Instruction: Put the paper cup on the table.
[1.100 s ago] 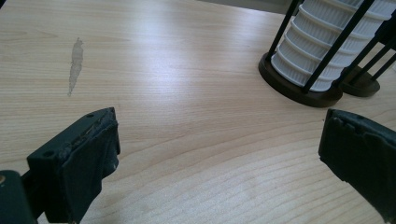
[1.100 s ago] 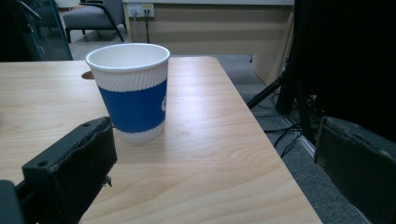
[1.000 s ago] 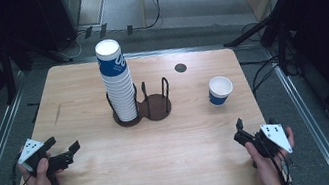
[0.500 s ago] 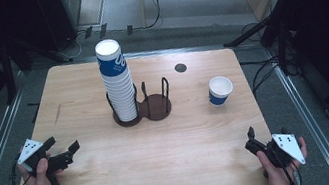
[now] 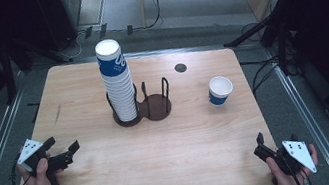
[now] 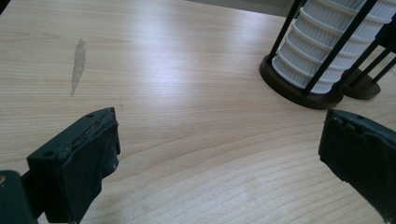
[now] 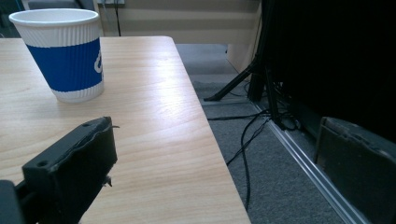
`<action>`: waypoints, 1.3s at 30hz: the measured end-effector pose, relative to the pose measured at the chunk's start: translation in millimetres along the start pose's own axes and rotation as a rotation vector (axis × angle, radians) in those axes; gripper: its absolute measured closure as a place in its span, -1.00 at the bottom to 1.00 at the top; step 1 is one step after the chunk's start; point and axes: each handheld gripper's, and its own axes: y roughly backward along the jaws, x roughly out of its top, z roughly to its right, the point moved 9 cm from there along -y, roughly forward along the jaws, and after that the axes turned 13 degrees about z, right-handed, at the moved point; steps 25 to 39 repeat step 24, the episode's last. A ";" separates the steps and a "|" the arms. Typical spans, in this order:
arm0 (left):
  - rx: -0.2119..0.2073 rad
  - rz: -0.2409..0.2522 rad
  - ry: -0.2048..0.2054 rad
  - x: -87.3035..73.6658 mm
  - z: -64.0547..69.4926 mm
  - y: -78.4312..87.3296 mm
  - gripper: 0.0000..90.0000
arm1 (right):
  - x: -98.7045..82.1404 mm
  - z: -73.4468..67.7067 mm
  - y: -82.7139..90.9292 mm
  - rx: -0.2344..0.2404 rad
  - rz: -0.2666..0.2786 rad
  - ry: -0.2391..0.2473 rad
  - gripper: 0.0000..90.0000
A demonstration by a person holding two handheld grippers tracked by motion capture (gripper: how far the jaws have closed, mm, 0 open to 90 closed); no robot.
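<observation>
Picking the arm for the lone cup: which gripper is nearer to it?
Right. The right gripper sits at the table's near right corner, below the single cup. The left gripper is at the near left edge, beyond the cup stack.

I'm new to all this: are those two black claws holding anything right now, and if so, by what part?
Nothing is held. The left gripper and right gripper both stand open over the table, apart from the single cup.

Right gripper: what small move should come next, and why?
Probably swing the right gripper inward and forward toward the single cup. Its jaws are open and hold nothing, it sits at the table's near right corner with one jaw past the edge, and the cup stands upright, apart from the stack of cups in the holder.
</observation>
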 end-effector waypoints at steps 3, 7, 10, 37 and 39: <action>-0.003 0.001 0.005 0.0 0.4 0.0 -1.00 | -0.5 1.9 2.6 0.001 0.000 -0.001 -1.00; -0.003 0.000 0.001 -0.2 0.7 0.0 -1.00 | -4.5 1.2 3.6 0.009 0.000 0.018 -1.00; -0.002 0.001 0.005 -0.1 0.5 0.0 -1.00 | -6.3 1.8 4.1 0.007 -0.004 0.010 -1.00; 0.000 -0.002 0.012 -0.2 -0.1 -0.8 -1.00 | -11.9 1.2 3.6 -0.015 -0.071 0.071 -0.85; 0.000 -0.002 0.012 -0.2 -0.1 -0.8 -1.00 | -11.9 1.2 3.6 -0.015 -0.071 0.071 -0.85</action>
